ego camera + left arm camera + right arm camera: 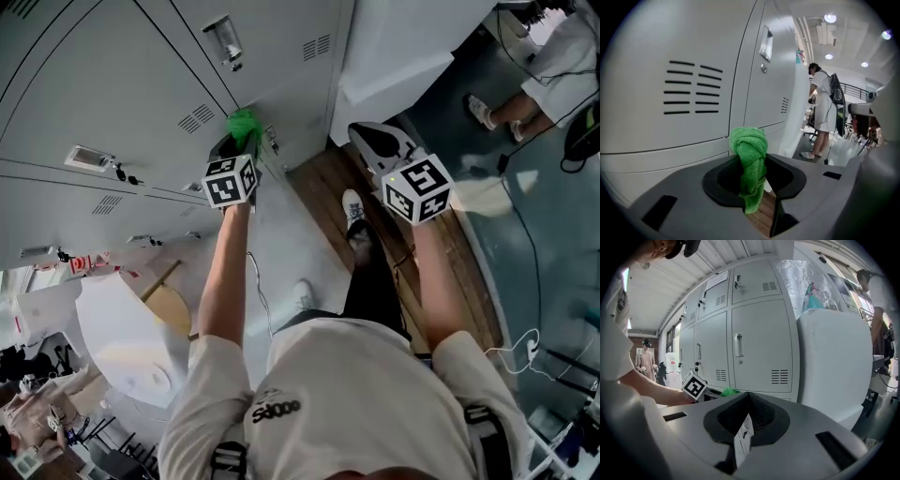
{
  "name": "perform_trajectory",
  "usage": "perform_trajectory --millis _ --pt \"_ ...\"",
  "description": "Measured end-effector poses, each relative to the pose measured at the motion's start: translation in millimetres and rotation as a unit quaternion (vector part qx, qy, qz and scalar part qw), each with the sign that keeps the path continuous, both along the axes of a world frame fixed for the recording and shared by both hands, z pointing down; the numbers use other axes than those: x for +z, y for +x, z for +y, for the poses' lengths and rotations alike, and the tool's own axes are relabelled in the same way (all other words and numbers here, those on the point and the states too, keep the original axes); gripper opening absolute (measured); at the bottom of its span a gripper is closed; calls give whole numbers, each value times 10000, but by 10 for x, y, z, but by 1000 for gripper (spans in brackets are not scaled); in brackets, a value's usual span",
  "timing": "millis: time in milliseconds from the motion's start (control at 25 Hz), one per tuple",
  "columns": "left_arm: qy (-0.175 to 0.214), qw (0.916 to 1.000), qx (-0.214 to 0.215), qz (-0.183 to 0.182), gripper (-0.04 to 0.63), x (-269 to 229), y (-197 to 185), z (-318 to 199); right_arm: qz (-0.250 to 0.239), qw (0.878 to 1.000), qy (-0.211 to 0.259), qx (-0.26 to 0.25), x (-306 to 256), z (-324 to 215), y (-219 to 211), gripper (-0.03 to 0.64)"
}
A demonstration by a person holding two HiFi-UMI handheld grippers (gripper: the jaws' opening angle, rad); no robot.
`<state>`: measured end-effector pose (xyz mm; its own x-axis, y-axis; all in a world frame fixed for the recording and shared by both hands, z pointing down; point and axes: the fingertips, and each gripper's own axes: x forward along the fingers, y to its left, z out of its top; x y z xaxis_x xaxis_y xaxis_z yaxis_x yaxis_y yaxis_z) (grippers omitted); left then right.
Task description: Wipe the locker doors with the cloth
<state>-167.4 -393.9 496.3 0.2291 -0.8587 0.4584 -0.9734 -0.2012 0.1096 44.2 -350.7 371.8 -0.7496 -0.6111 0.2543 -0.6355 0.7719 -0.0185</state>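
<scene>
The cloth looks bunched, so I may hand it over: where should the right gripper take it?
Probably the cloth by its thick bunched end, free beyond the left gripper jaws. Come from the right, the open side: the locker door is close on the left, and the tail hangs behind the jaws.

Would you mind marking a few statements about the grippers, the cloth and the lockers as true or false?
1. The left gripper holds a green cloth. True.
2. The right gripper holds a cloth as well. False: nothing is between its jaws.
3. The locker door just behind the cloth has vent slots. True.
4. The right gripper is pressed against a door. False: it is clear of the lockers, not touching them.
</scene>
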Motion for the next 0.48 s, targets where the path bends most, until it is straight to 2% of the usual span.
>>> perform_trajectory --millis 240,480 --pt "-237 9993 -108 261 137 257 91 -422 40 10000 -76 -8 214 -370 -8 9" --pt "-239 9979 369 483 137 312 593 -776 22 9993 -215 296 348 -504 197 9"
